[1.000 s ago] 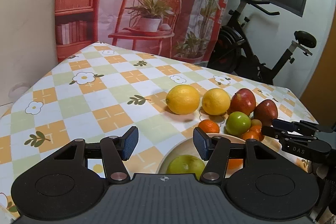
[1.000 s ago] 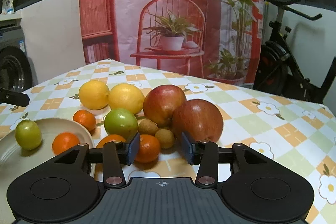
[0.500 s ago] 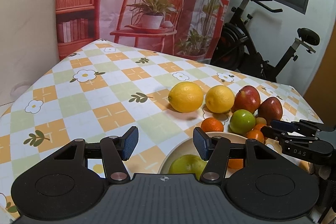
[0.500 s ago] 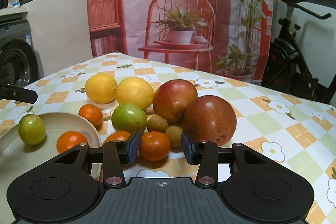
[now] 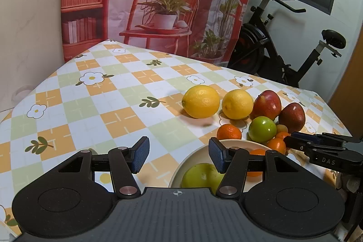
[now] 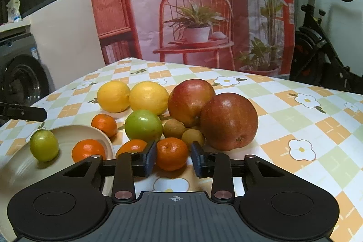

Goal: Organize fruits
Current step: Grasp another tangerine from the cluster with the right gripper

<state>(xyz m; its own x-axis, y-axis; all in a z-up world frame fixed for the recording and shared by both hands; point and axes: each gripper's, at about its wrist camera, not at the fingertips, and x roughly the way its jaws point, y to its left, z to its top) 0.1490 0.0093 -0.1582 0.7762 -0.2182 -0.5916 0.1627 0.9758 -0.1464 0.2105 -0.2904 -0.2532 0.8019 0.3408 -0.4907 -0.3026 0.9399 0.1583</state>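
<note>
The right tool (image 6: 173, 158) has just been closing around the small round orange mandarin (image 6: 171, 153) lying on the surface just ahead; grip unconfirmed. Next, lift toward the cream plate (image 6: 68, 132) at its left.

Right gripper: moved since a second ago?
Yes. The right gripper has crept forward: the mandarin now sits between its fingers, nearer than before against the still red apple. Its jaws have just been closing around it, with a gap remaining on the right side.
</note>
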